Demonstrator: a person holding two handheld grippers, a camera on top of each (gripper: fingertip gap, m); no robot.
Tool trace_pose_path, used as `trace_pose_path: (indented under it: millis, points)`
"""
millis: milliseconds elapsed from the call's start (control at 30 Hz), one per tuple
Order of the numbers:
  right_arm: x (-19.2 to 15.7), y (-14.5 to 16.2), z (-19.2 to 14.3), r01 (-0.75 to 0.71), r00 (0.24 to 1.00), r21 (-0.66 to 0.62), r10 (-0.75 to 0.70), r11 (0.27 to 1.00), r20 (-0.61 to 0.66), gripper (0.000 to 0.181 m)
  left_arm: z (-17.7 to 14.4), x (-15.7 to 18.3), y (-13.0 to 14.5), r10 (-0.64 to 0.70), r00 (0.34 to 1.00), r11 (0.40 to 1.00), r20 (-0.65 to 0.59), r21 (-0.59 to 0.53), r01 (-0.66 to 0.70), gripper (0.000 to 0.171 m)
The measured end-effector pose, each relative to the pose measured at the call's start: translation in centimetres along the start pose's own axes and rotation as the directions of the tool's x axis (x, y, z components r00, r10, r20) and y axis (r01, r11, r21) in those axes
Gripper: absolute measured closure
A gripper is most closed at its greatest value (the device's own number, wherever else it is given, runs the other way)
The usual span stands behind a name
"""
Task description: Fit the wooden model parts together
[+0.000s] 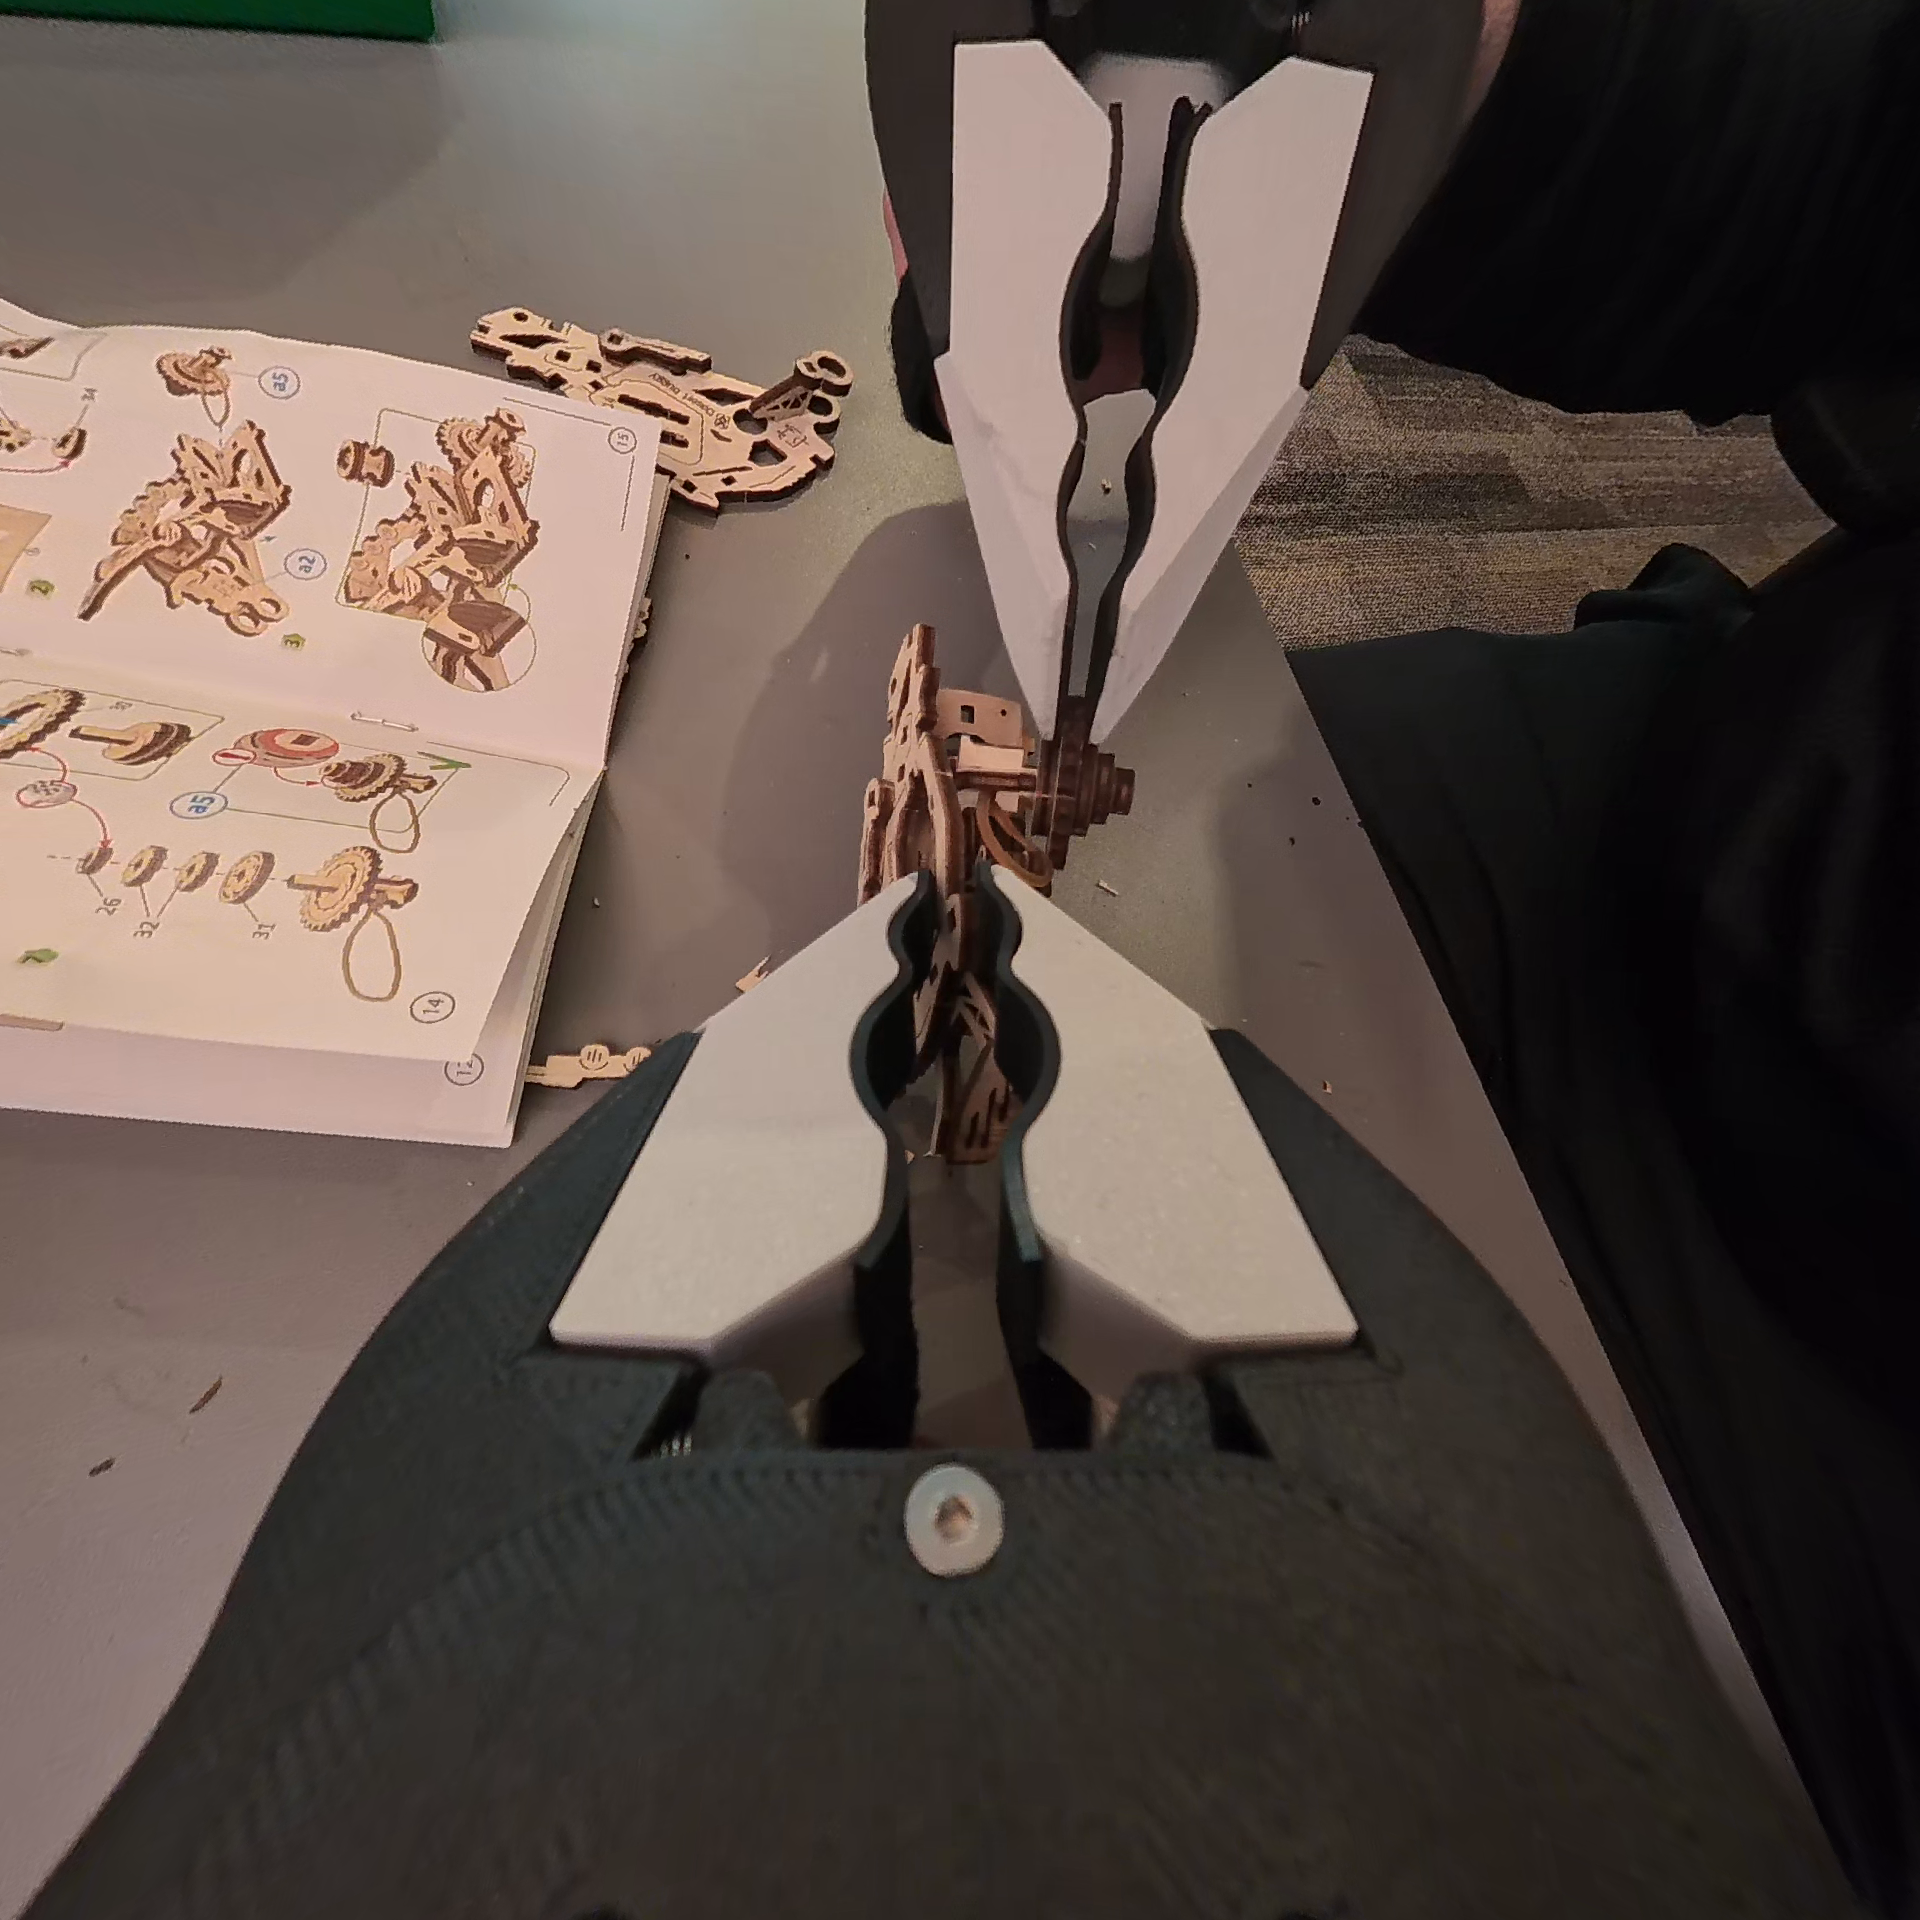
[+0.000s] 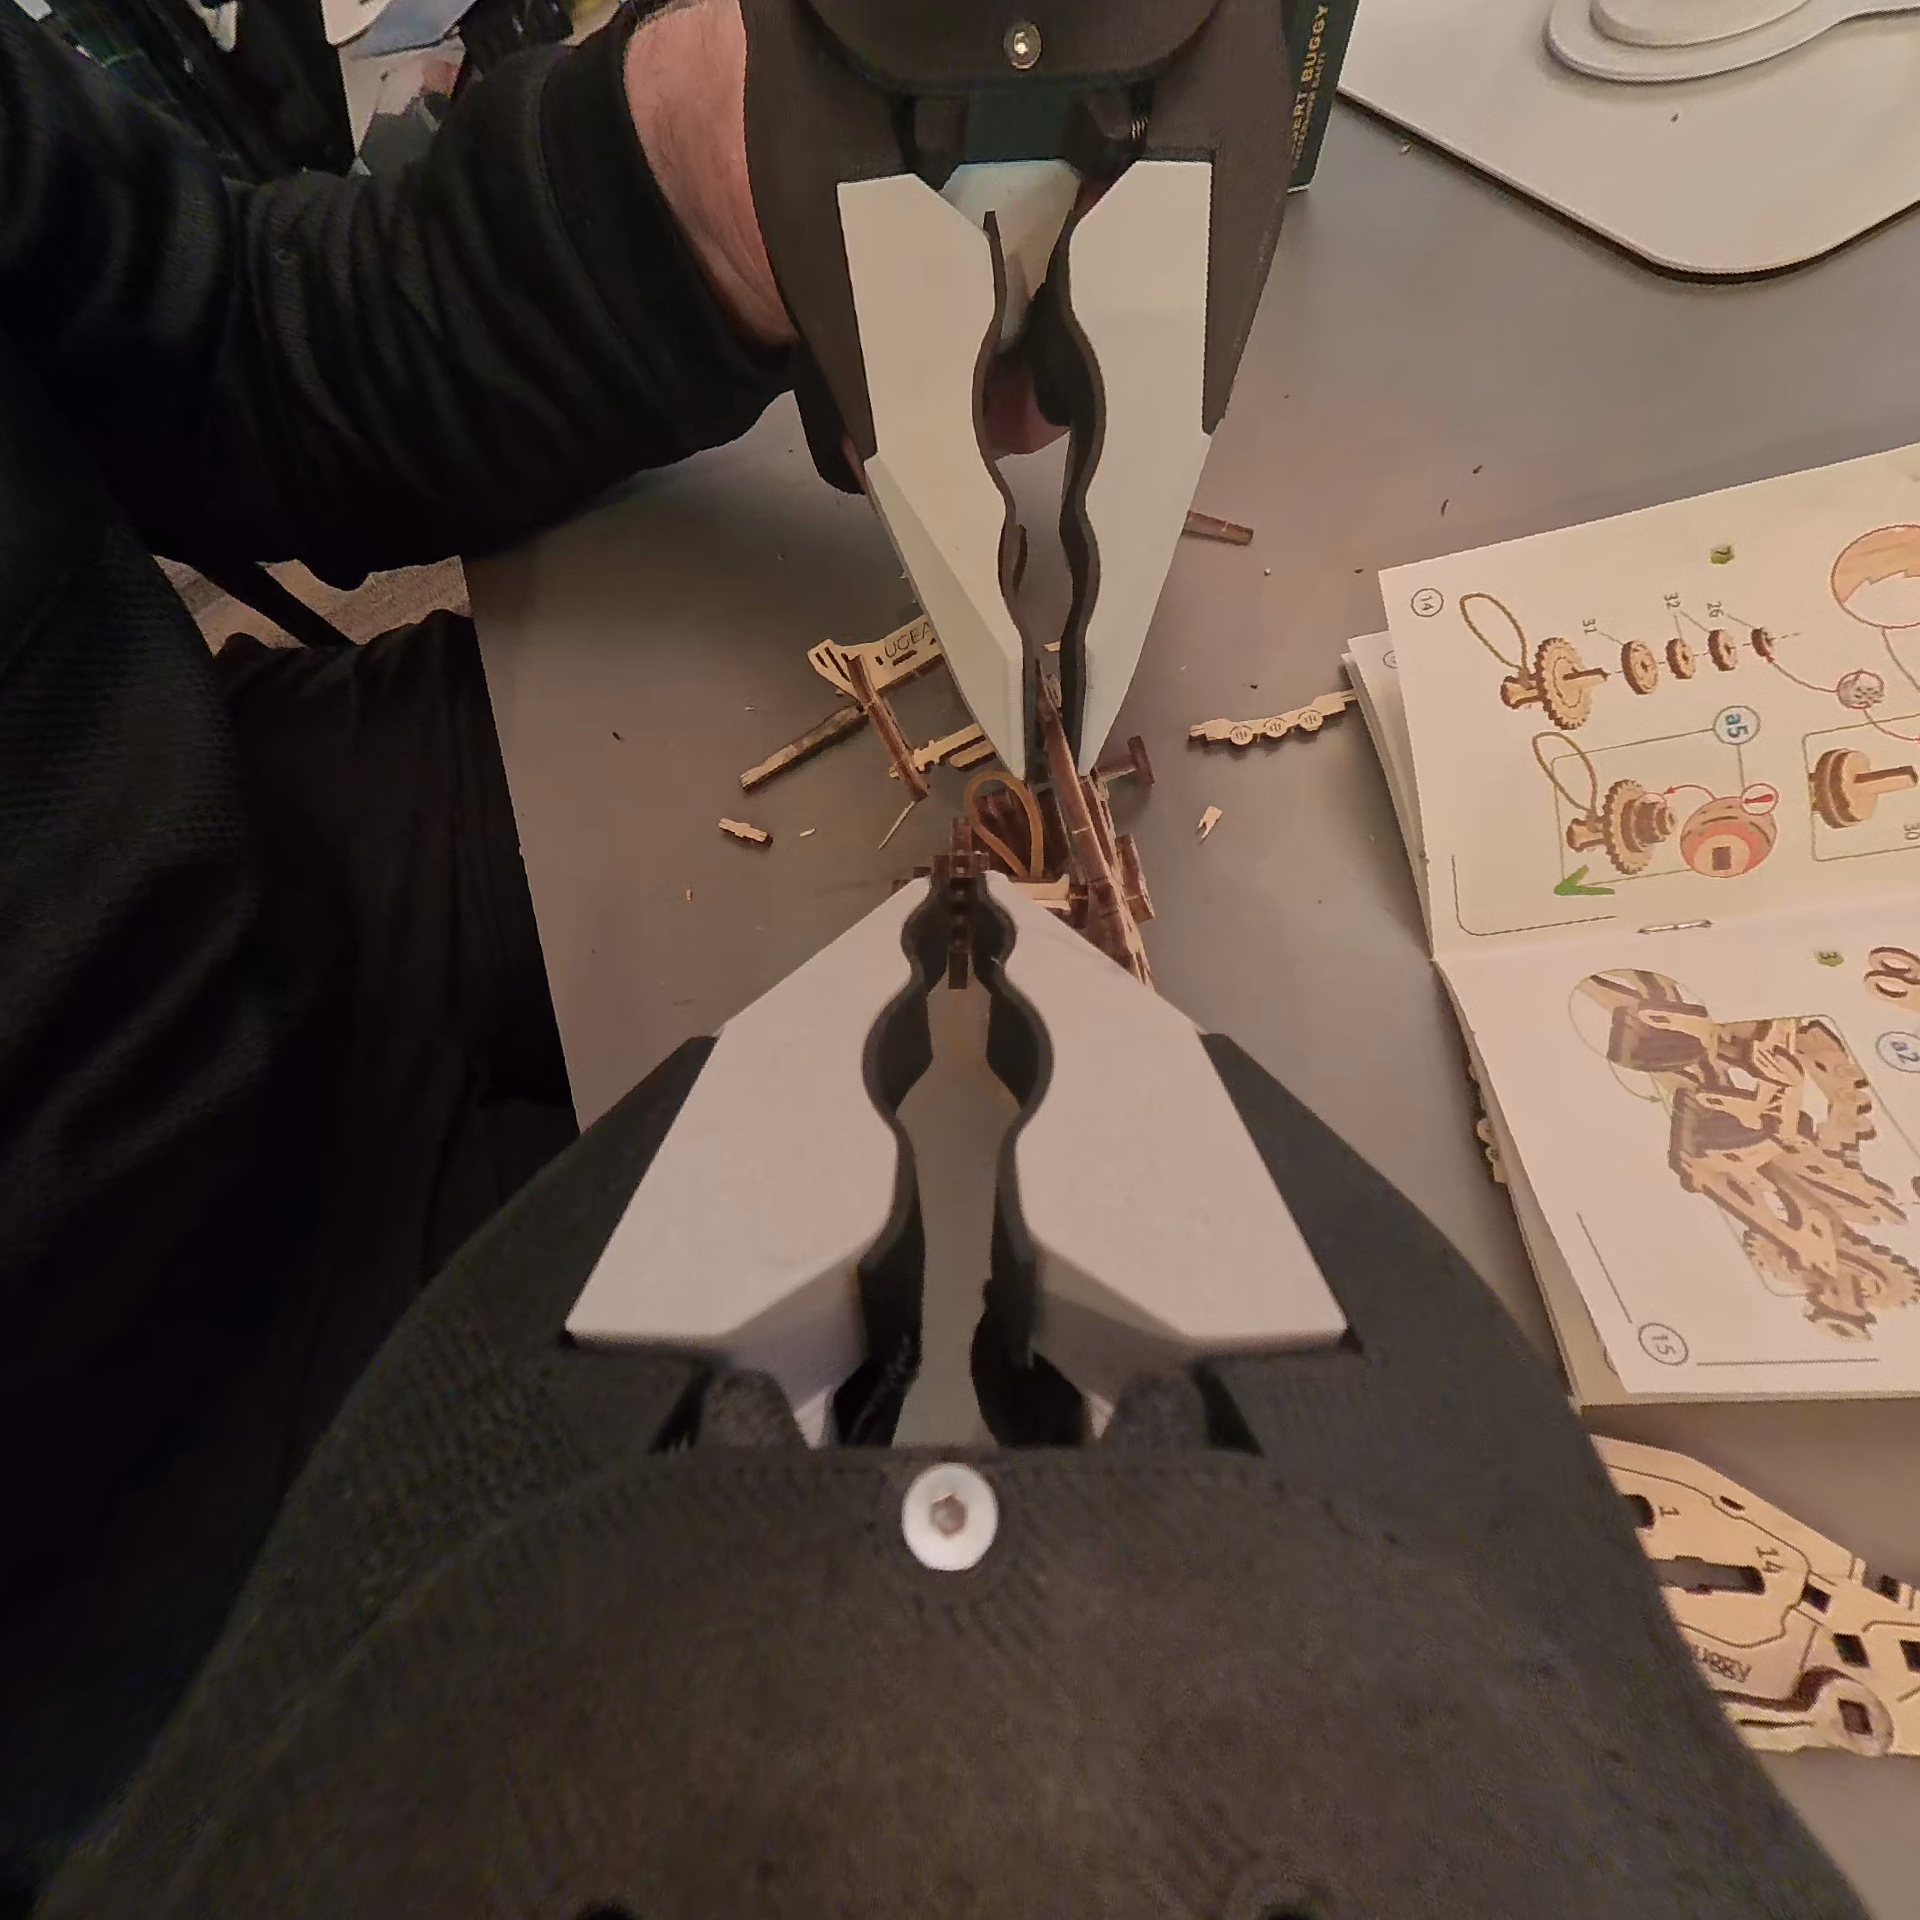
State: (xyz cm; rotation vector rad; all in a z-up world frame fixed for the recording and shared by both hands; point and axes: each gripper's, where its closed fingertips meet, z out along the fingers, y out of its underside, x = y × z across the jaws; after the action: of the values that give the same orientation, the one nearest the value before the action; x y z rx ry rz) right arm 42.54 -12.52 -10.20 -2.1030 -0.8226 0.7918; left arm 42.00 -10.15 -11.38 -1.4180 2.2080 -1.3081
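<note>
A half-built wooden model is held above the grey table between both grippers. My left gripper is shut on the model's flat frame, which runs back between its fingers. My right gripper comes in from the far side, shut on a dark stack of small gears on the model's right side. In the right wrist view my right gripper pinches that gear stack; the left gripper grips the model from opposite. A tan rubber band loops off the model.
An open instruction booklet lies left of the model and shows in the right wrist view. A punched wooden part sheet lies beyond it. Loose wooden bits lie under the grippers. The table edge and a person's dark clothing are at the right. Only a small space, under 4 cm, lies between the two pairs of fingers.
</note>
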Motion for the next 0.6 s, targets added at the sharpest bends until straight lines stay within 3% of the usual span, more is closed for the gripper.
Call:
trace_pose_path:
  millis: [600]
  points:
    - [0.18, 0.09, -0.14, -0.004, 1.000, 0.009, 0.004, 1.000, 0.000, 0.181, 0.22, 0.13, -0.10, -0.002, 1.000, 1.000, -0.007, 0.006, 0.002, 0.166]
